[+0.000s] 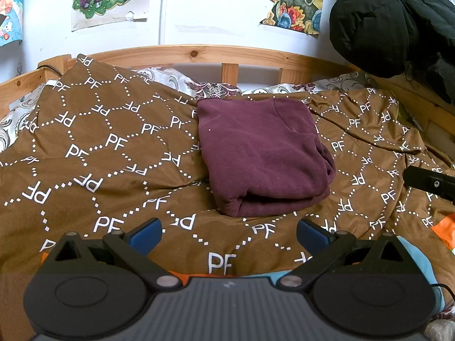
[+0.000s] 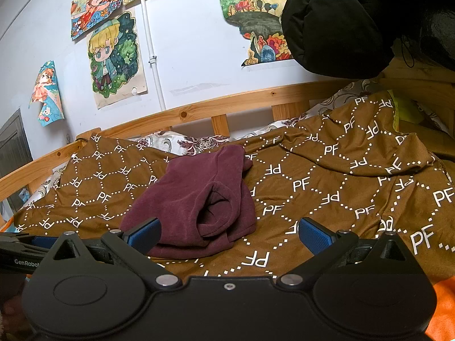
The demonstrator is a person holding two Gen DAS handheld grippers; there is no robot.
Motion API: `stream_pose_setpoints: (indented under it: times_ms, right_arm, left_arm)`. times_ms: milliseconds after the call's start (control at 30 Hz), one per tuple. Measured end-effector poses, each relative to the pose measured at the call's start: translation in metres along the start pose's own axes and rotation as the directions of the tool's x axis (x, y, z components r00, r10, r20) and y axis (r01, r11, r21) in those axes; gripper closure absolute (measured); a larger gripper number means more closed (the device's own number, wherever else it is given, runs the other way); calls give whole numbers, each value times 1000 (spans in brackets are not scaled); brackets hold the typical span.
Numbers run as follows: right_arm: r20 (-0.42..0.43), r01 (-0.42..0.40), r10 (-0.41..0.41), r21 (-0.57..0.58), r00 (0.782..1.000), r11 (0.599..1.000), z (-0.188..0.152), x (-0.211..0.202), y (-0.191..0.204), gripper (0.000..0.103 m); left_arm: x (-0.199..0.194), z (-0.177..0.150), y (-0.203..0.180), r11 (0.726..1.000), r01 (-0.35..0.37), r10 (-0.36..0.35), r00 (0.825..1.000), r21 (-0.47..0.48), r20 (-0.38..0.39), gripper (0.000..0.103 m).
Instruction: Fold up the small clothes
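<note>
Brown patterned bedspread (image 1: 119, 153) covers the bed ahead of both tools. Maroon garment (image 1: 261, 156) lies on it as a compact folded bundle, ahead of the left gripper (image 1: 229, 231), ahead-left of the right gripper (image 2: 229, 231). Both jaws spread, empty. Folding looks essentially finished; perhaps only tidying remains.

bed (image 1: 199, 54): wooden frame | brown cover (image 1: 113, 153) | folded maroon garment (image 1: 261, 153) on cover

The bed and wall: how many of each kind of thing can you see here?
Maroon folded garment: 1
Brown patterned cover: 1
Black jacket: 1
Wall drawings: 5
Open grippers, left and right: 2
Total: 10
</note>
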State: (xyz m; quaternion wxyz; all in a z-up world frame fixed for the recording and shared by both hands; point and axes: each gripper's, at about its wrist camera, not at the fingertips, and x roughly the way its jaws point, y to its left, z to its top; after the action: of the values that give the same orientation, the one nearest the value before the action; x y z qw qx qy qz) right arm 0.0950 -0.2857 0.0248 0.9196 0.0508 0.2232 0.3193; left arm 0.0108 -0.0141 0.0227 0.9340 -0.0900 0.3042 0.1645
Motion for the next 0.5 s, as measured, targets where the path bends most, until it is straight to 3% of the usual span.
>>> stream_pose_setpoints:
  times_ms: [300,500]
  right_arm:
    - [-2,-2,2,1,1000,1000,-2,1,1,1]
    - [-3,-1,1,2,1000,1000,-2,1,1,1]
  left_arm:
    - [1,1,0,1000,-4,4,1000,0,-5,1]
    - [2,2,-2,999,-11,12,1000,51,-20,1]
